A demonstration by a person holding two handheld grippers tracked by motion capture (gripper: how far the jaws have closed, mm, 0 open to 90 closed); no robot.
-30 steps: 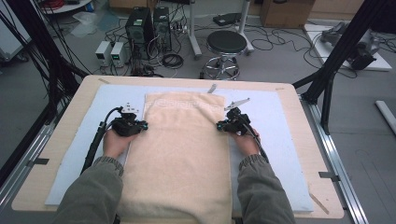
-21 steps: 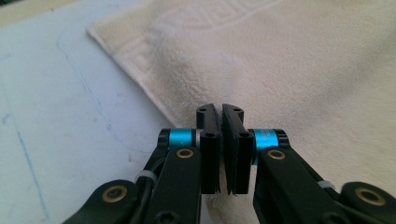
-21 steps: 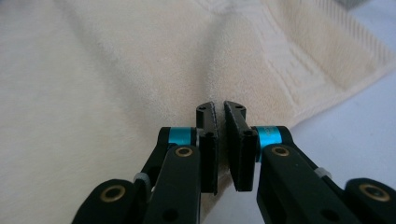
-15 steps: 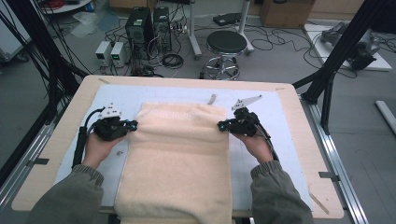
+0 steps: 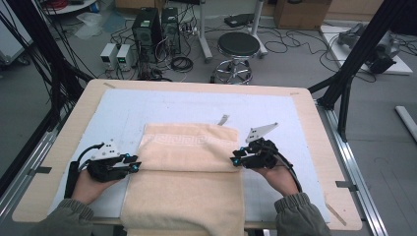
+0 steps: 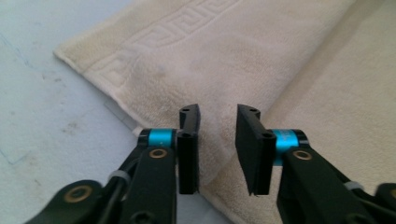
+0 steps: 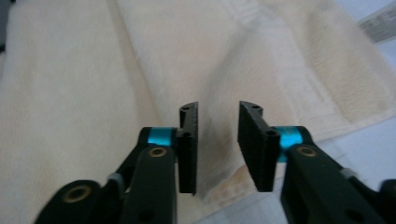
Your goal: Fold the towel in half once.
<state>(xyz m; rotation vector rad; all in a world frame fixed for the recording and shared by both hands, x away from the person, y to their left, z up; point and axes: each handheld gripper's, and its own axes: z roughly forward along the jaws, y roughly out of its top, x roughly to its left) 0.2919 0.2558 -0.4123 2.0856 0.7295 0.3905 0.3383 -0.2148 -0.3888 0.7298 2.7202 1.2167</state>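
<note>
On the pale mat (image 5: 147,105) that is covering the bench (image 5: 305,105), you are working a cream towel (image 5: 189,196) into a fold: its far end, the one with the key-pattern border (image 5: 179,141), is lying doubled back over the middle, while the near end is hanging over the bench edge toward you. You are keeping the left gripper (image 5: 133,167) at the towel's left side and the right gripper (image 5: 235,161) at its right side, level with each other at the near edge of the flap, likely because carrying both corners together is what keeps that edge straight and square. Both grippers' jaws have just been opening, and they are now standing partly apart with nothing pinched; in the left gripper view, the left gripper (image 6: 218,135) is looking down on the fold with cloth lying beneath the gap, not in it, and in the right gripper view the right gripper (image 7: 218,135) is doing the same. You are letting go here, I judge, so the flap is settling flat under its own weight before you are taking any further fold.
</note>
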